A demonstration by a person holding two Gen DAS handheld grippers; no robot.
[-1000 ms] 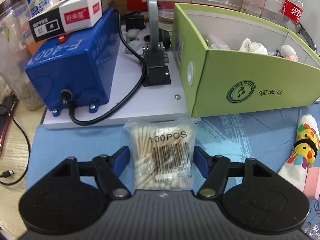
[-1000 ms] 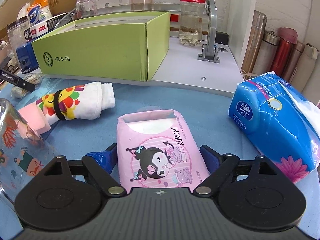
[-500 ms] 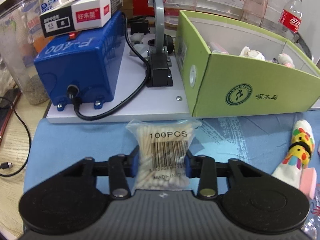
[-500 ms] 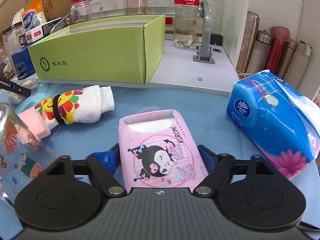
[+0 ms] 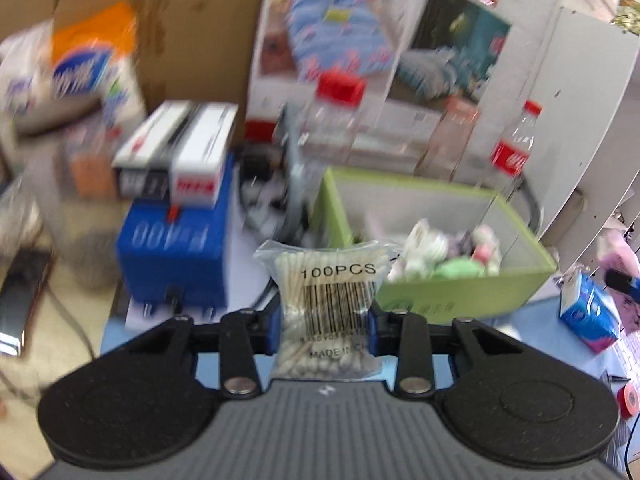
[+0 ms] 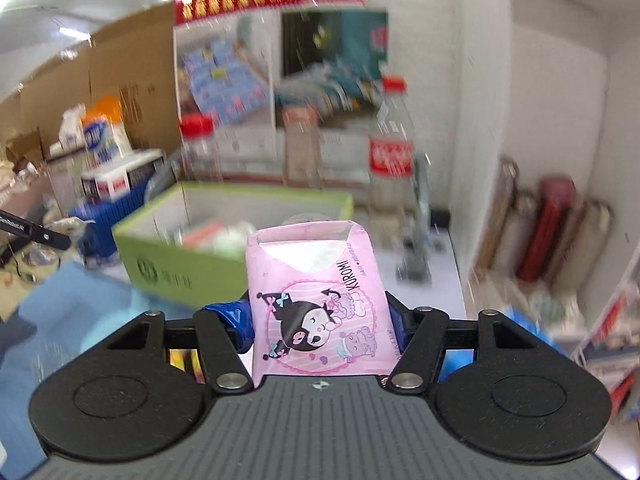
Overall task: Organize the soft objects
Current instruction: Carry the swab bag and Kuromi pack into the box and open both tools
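While both packets hang lifted clear of the blue mat, the green box lies ahead and below each. The left gripper pinches an upright cotton-swab bag — its jaws just closed. The right gripper likewise squeezes an upright pink tissue pack — neither looks clearly nearer the box.

Two wrist views, shared green box
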